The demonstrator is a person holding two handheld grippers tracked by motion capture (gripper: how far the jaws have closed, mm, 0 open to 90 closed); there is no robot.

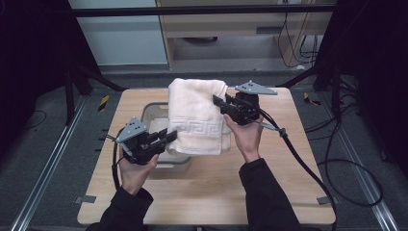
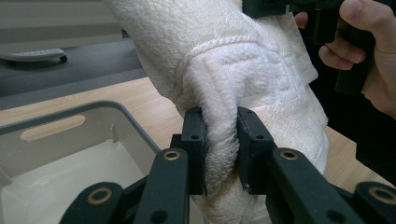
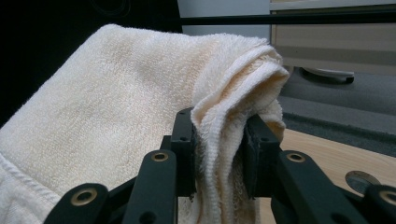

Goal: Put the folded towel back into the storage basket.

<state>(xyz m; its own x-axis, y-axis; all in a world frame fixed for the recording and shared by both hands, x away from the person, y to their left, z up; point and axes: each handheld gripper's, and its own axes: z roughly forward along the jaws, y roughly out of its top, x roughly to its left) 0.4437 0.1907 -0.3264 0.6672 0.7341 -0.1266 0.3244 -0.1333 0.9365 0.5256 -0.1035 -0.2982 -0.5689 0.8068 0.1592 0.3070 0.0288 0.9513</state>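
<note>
The folded cream terry towel (image 1: pixel 198 117) with a Greek-key border hung between both grippers above the pale wooden surface (image 1: pixel 269 173) and partly over the grey plastic bin (image 1: pixel 153 111). The left gripper (image 1: pixel 169 136) pinched its lower edge tight; the right gripper (image 1: pixel 217 101) was clamped on a bunched upper corner.

Even overhead light on the pale table (image 1: pixel 207 192), dark murky surroundings, slightly soft focus, blurred backgrounds in both gripper views.
</note>
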